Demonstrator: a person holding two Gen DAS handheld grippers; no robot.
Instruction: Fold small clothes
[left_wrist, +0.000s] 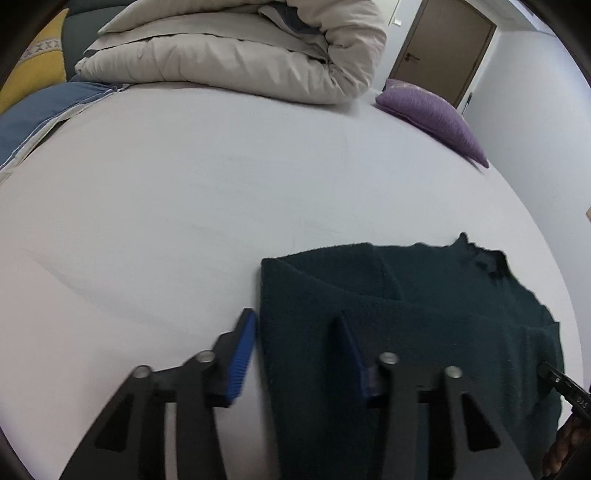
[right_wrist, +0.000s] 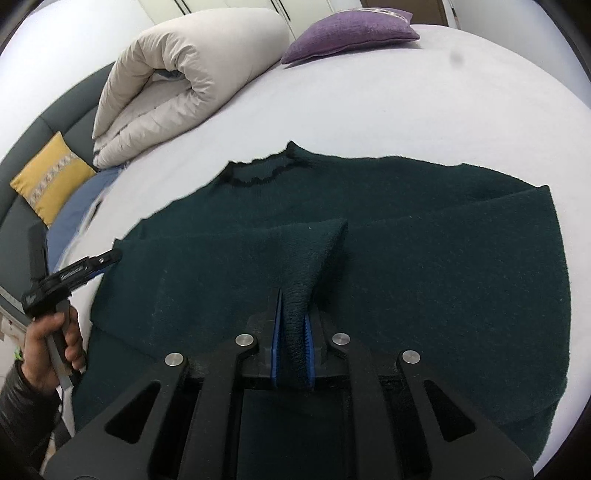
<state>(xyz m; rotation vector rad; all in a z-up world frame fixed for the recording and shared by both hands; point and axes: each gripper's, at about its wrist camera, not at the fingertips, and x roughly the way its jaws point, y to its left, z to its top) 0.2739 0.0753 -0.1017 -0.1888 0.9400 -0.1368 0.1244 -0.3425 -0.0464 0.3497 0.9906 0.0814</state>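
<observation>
Bedsheet, pale and broad, carries a dark green sweater spread flat, neck toward the rolled duvet. Right gripper sits over the sweater's middle, its blue pads clamped tight on a raised fold of the knit. Left gripper straddles the sweater's side edge, jaws partly apart, gripping nothing.

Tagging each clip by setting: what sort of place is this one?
Most likely a bedroom. A dark green sweater lies spread on a bed with a pale sheet, a rolled duvet and a purple cushion sit at the far side, and a door shows behind.
</observation>
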